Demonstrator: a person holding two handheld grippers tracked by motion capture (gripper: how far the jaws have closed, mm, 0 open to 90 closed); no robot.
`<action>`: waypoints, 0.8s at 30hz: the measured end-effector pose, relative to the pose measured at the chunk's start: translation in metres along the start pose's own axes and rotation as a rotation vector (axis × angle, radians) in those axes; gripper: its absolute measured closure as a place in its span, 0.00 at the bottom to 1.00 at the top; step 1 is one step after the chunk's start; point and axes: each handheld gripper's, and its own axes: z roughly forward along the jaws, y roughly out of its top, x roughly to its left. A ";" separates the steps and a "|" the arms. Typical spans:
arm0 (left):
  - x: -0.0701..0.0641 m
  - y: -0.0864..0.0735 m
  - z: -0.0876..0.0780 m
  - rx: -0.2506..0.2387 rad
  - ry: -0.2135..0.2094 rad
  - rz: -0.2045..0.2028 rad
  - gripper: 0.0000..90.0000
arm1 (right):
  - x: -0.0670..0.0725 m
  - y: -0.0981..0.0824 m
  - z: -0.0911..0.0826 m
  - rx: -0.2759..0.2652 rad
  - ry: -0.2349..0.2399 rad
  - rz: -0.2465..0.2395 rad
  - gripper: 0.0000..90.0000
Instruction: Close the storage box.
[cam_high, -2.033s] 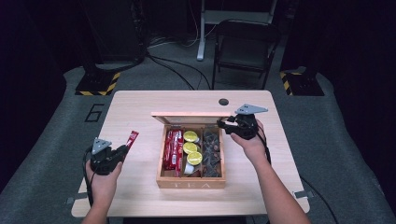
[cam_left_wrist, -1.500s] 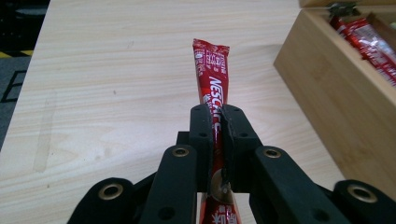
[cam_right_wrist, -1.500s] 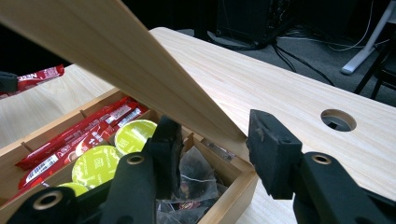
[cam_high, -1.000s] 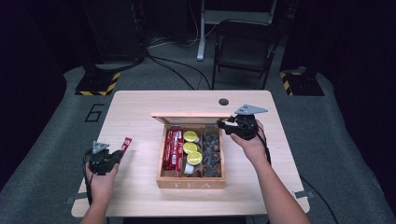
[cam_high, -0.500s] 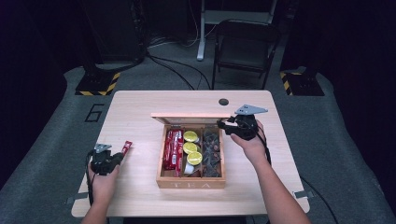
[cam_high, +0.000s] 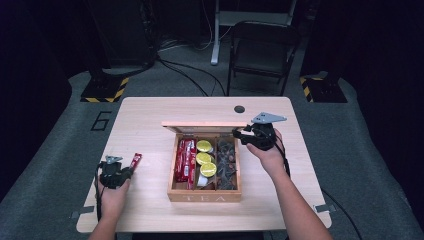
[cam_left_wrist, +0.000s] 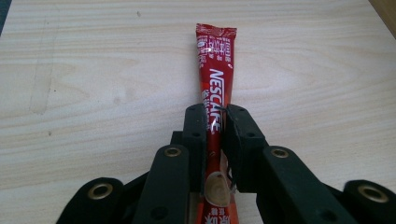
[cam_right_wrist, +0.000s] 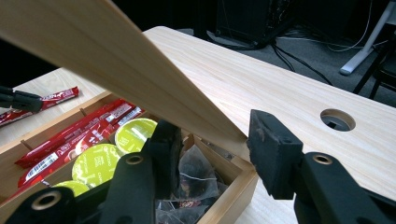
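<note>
- Left claw (cam_left_wrist: 215, 135) clamped tight on red coffee stick (cam_left_wrist: 214, 79), held low over bare desk (cam_high: 150, 125), well left of tea box (cam_high: 205, 196).
- Right claw (cam_right_wrist: 212, 154) parted wide around edge of raised lid (cam_right_wrist: 116, 70), propping it open.
- Step in hand, seemingly: emptying box, one stick out.
- Next, likely: lay stick flat, release cleanly.

Brightly lit table (cam_high: 150, 120), dark surroundings, soft high view
</note>
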 end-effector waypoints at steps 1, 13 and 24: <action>0.000 0.000 0.000 0.000 0.001 0.001 0.86 | 0.000 0.000 0.000 0.001 -0.001 0.000 0.61; 0.002 0.000 -0.002 -0.033 -0.001 -0.012 0.63 | 0.000 0.000 0.000 0.000 0.000 -0.001 0.61; 0.005 0.001 -0.008 -0.076 0.019 -0.026 0.49 | 0.000 0.000 0.000 -0.001 0.001 -0.001 0.61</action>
